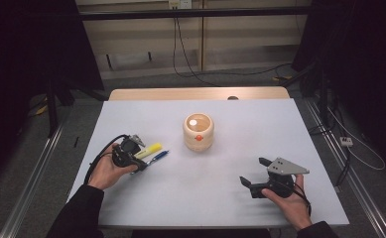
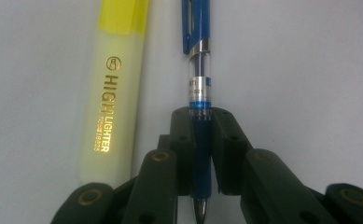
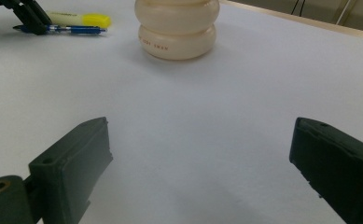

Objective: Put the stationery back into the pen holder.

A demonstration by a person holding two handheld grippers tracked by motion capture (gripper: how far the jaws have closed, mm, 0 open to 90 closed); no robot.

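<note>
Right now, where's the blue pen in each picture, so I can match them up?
High view: the blue pen lies left of centre on the table, its near end in the left hand-held gripper.
Left gripper view: centre, running up the frame, clamped between the jaws.
Right gripper view: top left, lying flat.
Shared landmark: the yellow highlighter right beside the pen.
</note>
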